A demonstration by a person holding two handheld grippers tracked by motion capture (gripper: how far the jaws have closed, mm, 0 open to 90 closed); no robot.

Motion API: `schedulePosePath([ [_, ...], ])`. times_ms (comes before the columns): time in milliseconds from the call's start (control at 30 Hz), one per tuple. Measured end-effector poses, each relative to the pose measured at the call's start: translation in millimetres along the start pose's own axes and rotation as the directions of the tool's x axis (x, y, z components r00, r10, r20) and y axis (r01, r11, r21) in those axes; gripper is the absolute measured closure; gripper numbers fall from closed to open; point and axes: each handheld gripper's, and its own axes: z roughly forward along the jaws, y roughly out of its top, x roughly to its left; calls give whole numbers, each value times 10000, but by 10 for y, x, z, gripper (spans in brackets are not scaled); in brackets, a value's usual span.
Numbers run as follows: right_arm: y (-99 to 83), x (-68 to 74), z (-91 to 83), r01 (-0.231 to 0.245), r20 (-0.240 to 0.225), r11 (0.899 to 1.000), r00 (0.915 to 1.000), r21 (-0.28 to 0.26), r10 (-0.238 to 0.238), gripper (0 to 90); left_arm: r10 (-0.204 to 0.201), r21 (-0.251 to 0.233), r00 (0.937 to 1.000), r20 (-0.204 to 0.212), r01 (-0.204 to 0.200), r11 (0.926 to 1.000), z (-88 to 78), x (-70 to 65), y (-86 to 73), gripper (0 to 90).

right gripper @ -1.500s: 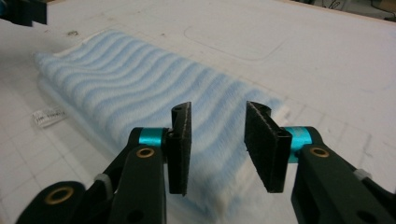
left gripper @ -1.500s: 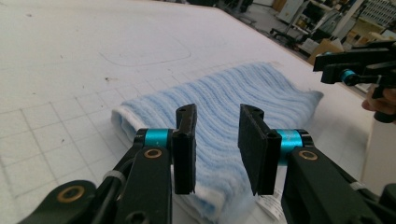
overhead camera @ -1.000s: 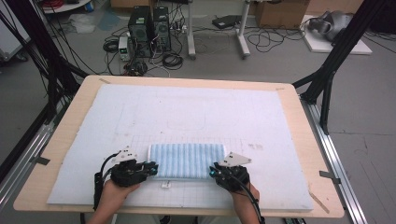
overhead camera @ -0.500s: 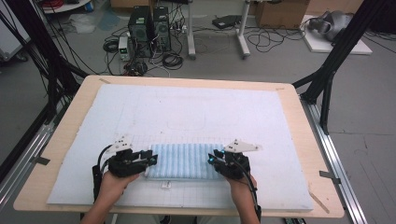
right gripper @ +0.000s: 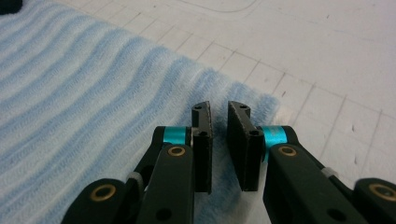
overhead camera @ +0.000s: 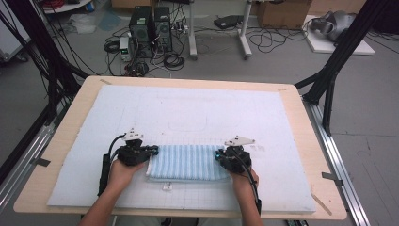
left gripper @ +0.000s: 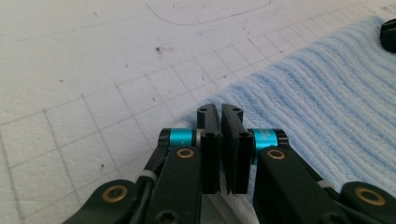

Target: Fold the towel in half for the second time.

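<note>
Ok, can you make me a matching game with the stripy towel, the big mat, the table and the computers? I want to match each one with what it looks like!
Things:
1. towel
2. mat
3. table
4. computer towers

What it looks like:
A. black, standing on the floor beyond the table
B. pale wood, showing as a border around the edge
C. white with a faint grid of lines
D. light blue stripes, folded, lying flat

Right pairs: 1-D, 2-C, 3-B, 4-A.
</note>
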Motion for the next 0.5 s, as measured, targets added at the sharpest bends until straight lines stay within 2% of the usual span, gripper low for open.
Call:
schedulePosePath([
  [33,-15,-3,-6,53,-33,10000,10000,-64,-54,791,99,-60,10000,13,-99,9999,-13,-1,6,836],
  [67,-15,-5,-20,42,-106,10000,9999,-59,-43,766,86,-328,10000,-28,-87,9994,-24,0,15,765],
  [133,22,-41,-50,28,-394,9991,9992,-419,-45,696,52,-890,9990,-445,-92,9960,-60,35,37,663],
  [200,79,-94,-93,-177,-477,9947,9988,-1009,129,665,-559,-1310,9967,-580,479,9902,-72,108,53,559],
  [233,107,-125,-104,-254,-416,9931,9989,-1140,208,660,-678,-1402,9958,-614,587,9884,-67,140,54,502],
  [300,151,-184,-71,-189,-174,9959,9997,-881,174,643,-709,-1184,9957,-604,634,9909,-23,177,40,450],
  [367,164,-232,-9,-207,27,9989,9998,-411,208,616,-751,-599,9957,-543,718,9956,54,191,14,425],
  [400,160,-254,23,-191,81,9995,9998,-262,193,594,-713,-401,9960,-541,692,9968,83,186,6,429],
  [433,154,-268,50,-288,93,9995,9995,-131,289,570,-701,-475,9961,-543,675,9966,83,182,11,434],
  [500,140,-294,93,-467,-51,9988,9989,133,468,554,-720,-443,9967,-379,703,9965,86,193,8,522],
])
